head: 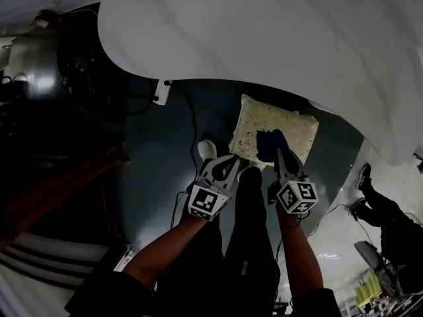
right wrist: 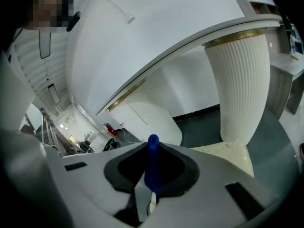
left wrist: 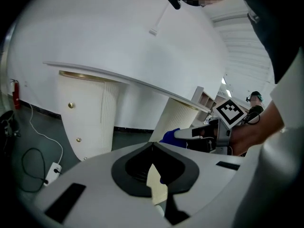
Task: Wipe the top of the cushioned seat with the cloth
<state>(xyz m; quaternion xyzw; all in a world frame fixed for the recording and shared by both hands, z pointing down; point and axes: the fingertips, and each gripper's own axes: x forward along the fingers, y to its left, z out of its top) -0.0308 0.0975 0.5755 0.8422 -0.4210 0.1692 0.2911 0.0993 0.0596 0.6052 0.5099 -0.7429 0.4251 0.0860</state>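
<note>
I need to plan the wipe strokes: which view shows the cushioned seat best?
The head view: the cushioned seat shows nearly whole from above. The right gripper view catches one corner; the left gripper view only a sliver.

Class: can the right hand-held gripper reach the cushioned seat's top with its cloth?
Probably yes: the right hand-held gripper, shut on the blue cloth, hangs at the cream seat's near edge, with nothing visibly between them.

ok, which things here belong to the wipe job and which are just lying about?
Job: cloth, clamped in right gripper; cushioned seat.
Lying about: white table; power adapter and its cable on the floor.
</note>
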